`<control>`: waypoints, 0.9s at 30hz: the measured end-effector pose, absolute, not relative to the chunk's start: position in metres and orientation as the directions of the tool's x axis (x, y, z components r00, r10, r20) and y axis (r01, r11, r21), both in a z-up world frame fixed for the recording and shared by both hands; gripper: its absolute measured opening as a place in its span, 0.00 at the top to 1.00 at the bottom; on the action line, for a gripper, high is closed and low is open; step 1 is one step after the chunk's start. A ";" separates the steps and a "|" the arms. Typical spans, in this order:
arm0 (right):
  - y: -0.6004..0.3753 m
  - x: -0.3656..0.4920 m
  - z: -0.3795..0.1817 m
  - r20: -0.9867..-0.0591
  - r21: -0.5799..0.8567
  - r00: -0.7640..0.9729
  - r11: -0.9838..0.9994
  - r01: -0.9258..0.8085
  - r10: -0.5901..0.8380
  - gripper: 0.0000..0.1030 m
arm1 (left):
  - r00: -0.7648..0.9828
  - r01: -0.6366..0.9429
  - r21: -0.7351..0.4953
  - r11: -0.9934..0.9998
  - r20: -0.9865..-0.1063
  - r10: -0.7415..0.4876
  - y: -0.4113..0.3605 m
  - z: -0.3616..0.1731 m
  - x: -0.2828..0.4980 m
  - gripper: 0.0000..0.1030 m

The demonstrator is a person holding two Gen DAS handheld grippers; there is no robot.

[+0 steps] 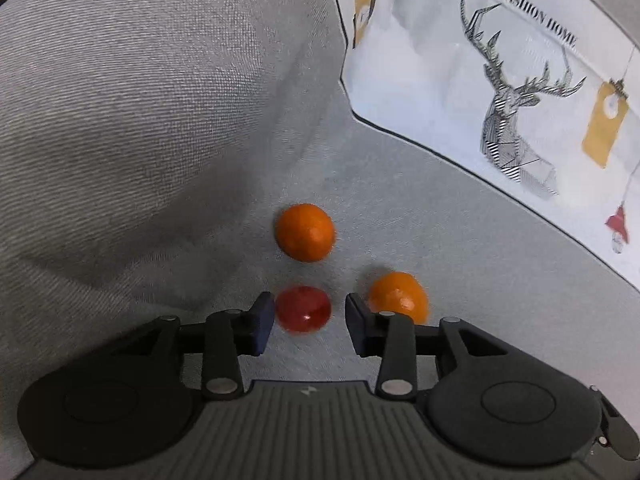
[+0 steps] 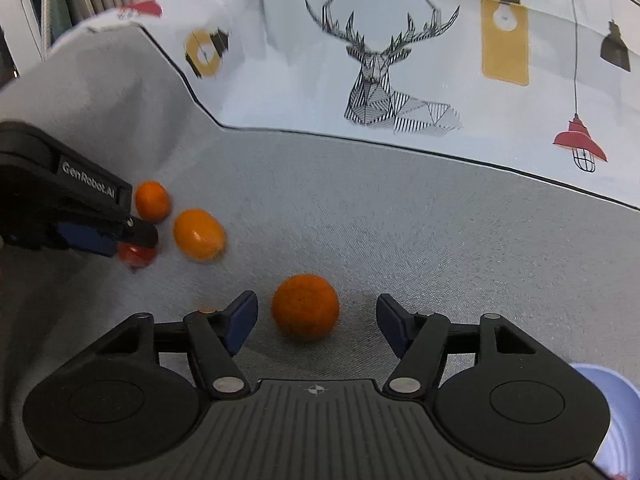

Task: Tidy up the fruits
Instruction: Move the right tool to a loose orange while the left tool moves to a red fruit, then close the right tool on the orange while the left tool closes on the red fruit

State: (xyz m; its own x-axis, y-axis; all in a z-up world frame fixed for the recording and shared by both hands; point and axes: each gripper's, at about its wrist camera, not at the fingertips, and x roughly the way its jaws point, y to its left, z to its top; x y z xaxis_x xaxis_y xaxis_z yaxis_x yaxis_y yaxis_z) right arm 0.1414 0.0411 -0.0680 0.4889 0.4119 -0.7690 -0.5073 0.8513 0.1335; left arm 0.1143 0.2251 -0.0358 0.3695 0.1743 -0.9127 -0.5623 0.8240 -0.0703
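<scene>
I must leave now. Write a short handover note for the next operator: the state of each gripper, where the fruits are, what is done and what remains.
Left gripper: open, the small red fruit lies between its pads, not gripped.
Right gripper: open, a round orange sits between its fingers with gaps on both sides.
Two more oranges lie on the grey cushion near the left gripper: one further back, one beside its right finger.
A pale blue container edge shows at the lower right of the right wrist view.
Done: I cannot tell.
Left: all four visible fruits lie loose.
</scene>
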 end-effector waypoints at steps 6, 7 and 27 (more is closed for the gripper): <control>0.044 0.142 -0.069 -0.776 0.081 0.500 0.847 -0.526 0.384 0.62 | 0.326 -0.557 -0.025 0.830 -0.926 0.191 0.227 -0.049 0.122 0.67; 0.042 0.143 -0.068 -0.776 0.084 0.499 0.848 -0.523 0.385 0.63 | 0.327 -0.557 -0.022 0.830 -0.925 0.195 0.227 -0.049 0.121 0.68; 0.035 0.139 -0.057 -0.776 0.148 0.467 0.842 -0.518 0.423 0.64 | 0.368 -0.488 -0.079 0.869 -0.922 0.122 0.210 -0.042 0.118 0.69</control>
State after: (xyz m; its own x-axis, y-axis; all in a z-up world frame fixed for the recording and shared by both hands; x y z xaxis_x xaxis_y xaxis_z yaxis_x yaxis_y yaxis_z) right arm 0.1394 0.0352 -0.0570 0.4670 0.4232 -0.7764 -0.5181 0.8425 0.1475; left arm 0.1184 0.2101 -0.0424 0.3675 0.1222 -0.9219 -0.4881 0.8692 -0.0794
